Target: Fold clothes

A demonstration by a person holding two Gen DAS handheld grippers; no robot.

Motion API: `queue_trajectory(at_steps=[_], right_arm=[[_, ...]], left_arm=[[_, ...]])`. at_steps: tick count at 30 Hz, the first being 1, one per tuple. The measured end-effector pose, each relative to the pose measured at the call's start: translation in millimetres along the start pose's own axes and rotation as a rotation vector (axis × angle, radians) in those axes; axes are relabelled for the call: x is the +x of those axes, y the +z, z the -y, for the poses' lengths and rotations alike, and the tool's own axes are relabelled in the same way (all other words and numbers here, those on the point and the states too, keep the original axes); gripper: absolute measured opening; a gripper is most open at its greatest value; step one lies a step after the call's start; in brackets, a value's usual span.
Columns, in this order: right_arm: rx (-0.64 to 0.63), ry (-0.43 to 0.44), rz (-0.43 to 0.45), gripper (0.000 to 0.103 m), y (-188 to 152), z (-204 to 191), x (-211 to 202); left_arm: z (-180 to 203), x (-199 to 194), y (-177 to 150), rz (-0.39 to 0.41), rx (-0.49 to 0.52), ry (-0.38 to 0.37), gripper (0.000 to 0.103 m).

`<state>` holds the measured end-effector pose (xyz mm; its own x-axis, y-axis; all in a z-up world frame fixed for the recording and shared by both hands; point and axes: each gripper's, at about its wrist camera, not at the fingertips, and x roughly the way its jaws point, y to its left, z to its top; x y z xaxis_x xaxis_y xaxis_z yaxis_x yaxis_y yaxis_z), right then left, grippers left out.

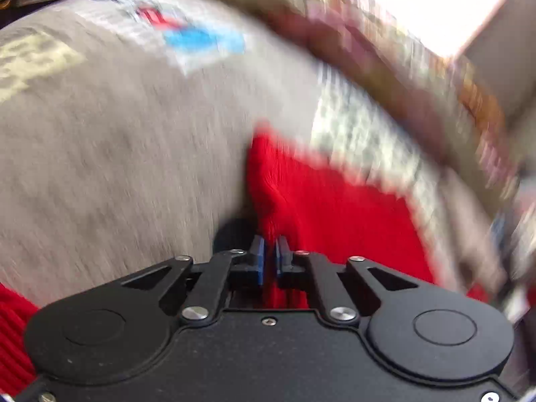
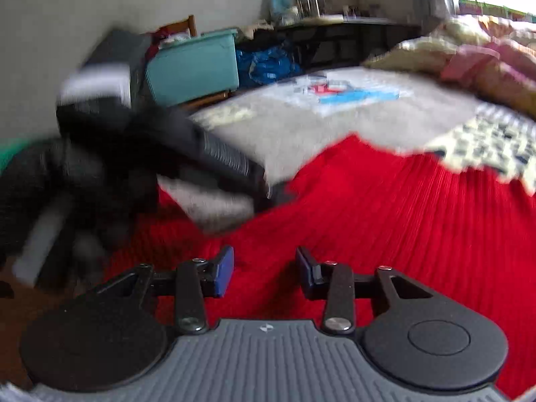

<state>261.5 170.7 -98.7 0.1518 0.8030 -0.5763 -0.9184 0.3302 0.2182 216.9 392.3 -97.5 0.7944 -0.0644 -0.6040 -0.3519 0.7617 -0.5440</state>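
Your left claw (image 1: 269, 258) is pinching the red garment (image 1: 321, 207) beside the grey shirt (image 1: 117, 140). Your right claw (image 2: 264, 273) is hovering spread over the red cloth.

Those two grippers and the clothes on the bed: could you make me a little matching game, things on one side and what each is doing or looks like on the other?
Things:
1. left gripper
2. right gripper
3. grey shirt
4. plastic bin

States:
a. teal, beside the bed
b. jaws apart, holding nothing
c. has a blue and red print
d. pinching the red knit garment

Pairs: 1-d, 2-b, 3-c, 4-a
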Motion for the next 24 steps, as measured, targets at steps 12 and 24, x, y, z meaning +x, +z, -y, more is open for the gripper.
queue_trajectory(at_steps=[12,24], right_arm=[[-0.209,-0.067,0.008,0.041,-7,-37,-11],[-0.151,-0.037,0.023,0.041,-12,-27,-39]], left_arm=[[2,-26,-26,-0.066,0.075,0.022,0.026],[15,-65,-61,-0.108,0.332,0.091,0.003]])
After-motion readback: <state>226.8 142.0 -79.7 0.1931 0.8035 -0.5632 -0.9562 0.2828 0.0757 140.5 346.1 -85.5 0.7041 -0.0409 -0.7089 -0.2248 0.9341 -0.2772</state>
